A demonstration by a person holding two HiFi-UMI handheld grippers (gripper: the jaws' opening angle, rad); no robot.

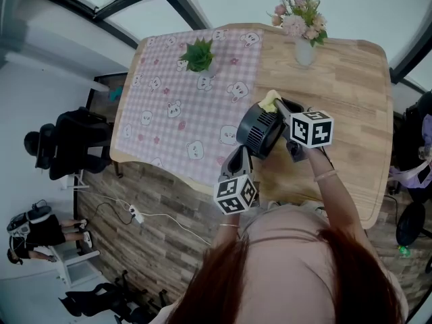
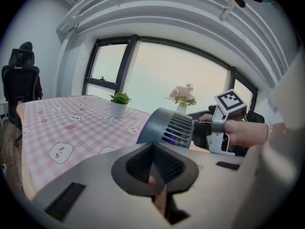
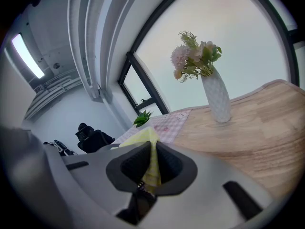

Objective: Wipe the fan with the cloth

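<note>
Desk (image 1: 351,79): pale wood, with its left part covered by a pink checked tablecloth (image 1: 175,113) printed with bears. A small potted plant (image 1: 199,55) is set on the tablecloth near the far edge. A white vase of flowers (image 1: 302,29) is placed on bare wood to the right of it.

Fan (image 1: 260,132): small, dark grey, round-bodied with a slotted grille. It is seen near the front edge of the desk, just right of the tablecloth's border and between the two grippers.

Left gripper (image 1: 239,157): brought up to the fan's near, lower side. In the left gripper view the jaws are seen drawn together, and the fan body rises directly past their tips. The fan appears to be pinched there by its lower part, though the exact contact is hidden by the jaws.

Right gripper (image 1: 282,106): closed on the cloth (image 1: 270,100), a yellow one. A fold of it is clamped between the pads in the right gripper view, and a peak stands above the jaws. In the head view the cloth is laid against the far, upper edge of the fan.

A black office chair (image 1: 74,144) is noted on the floor left of the desk.
</note>
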